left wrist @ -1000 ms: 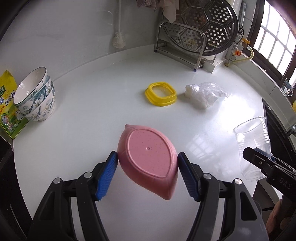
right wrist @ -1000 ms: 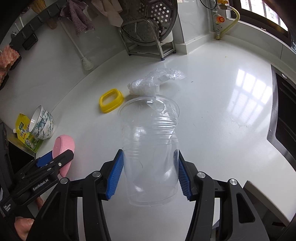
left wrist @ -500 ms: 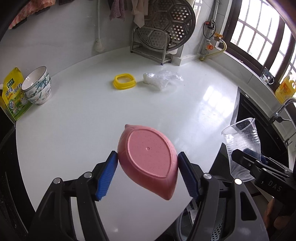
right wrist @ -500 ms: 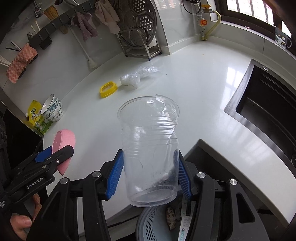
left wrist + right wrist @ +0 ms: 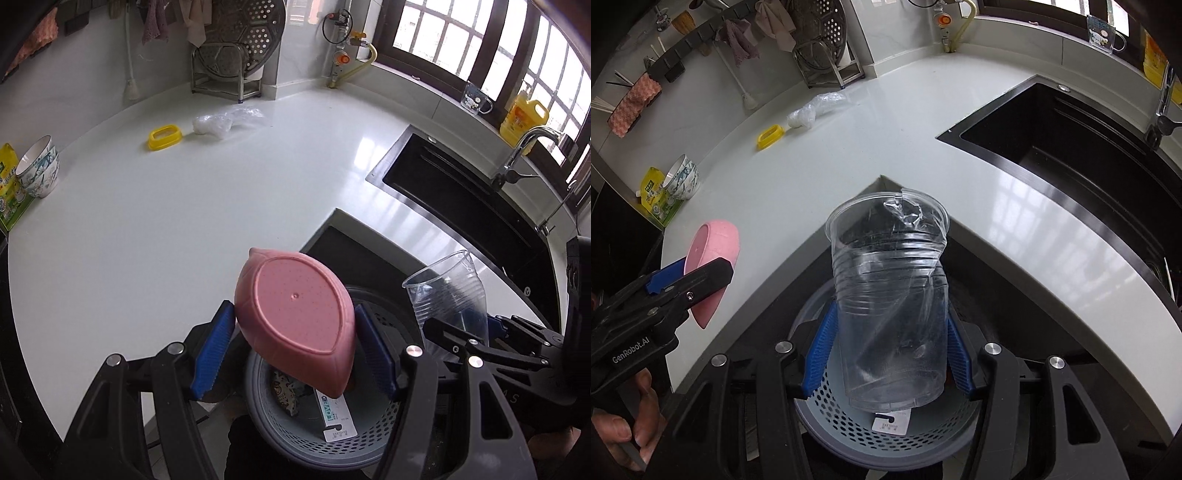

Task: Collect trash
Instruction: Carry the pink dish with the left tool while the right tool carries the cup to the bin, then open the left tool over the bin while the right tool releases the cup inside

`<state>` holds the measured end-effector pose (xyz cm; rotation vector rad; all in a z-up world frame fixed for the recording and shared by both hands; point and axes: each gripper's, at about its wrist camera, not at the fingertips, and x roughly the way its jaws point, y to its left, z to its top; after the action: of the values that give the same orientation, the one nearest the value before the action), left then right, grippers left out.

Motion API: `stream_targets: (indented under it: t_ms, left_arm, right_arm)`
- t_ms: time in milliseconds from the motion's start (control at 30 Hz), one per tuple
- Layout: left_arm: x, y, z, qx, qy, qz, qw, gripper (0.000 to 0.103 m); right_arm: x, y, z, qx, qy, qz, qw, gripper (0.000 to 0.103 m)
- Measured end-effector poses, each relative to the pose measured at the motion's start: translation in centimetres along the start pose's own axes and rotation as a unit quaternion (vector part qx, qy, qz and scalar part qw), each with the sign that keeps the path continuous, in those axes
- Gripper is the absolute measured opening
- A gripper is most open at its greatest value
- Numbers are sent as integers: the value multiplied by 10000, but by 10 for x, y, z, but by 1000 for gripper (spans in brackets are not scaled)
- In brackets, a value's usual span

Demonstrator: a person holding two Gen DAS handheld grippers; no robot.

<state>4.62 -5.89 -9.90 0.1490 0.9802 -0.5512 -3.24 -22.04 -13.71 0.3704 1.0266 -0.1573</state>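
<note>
- Since a second ago, both hands have carried their loads off the white desk and back past its edge; a grey mesh bin now shows below them, where before only desk lay underneath.
- The left tool is partly closed, its blue pads pressing both sides of a pink leaf-shaped dish, seen from its underside, held over the bin's near rim.
- The right tool is likewise partly closed, clamped on a crumpled clear plastic cup, mouth pointing toward twelve o'clock, directly above the bin.
- The bin already holds a white card and some scraps.
- On the desk at about eleven o'clock, well apart from the hands, lie a yellow ring and, just beside it, a clear plastic bag.
- The step in hand looks like dropping: both loads seem placed for release.
- Next, each tool would need to open so its load falls inside the rim; the dish, sitting nearer the rim, may need a nudge inward.
</note>
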Motion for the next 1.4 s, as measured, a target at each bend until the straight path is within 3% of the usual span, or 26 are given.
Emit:
stream_targets:
  t_ms: [333, 633, 800, 833, 1400]
  left_arm:
    - [38, -34, -38, 102, 587, -69, 9982, 65]
    - [54, -38, -46, 56, 807, 115, 9967, 66]
    - [49, -33, -44, -81, 750, 250, 9968, 79]
    - [47, -31, -44, -117, 729, 271, 9969, 79]
    - [24, -30, -34, -233, 470, 459, 9976, 79]
  right_arm:
    - [21, -37, -39, 131, 496, 65, 9987, 53]
    - [38, -43, -43, 56, 722, 174, 9972, 53]
    - [41, -43, -42, 5, 790, 193, 9967, 60]
    - [42, -44, -41, 17, 802, 214, 9965, 64]
    - [24, -45, -32, -124, 646, 298, 9974, 64]
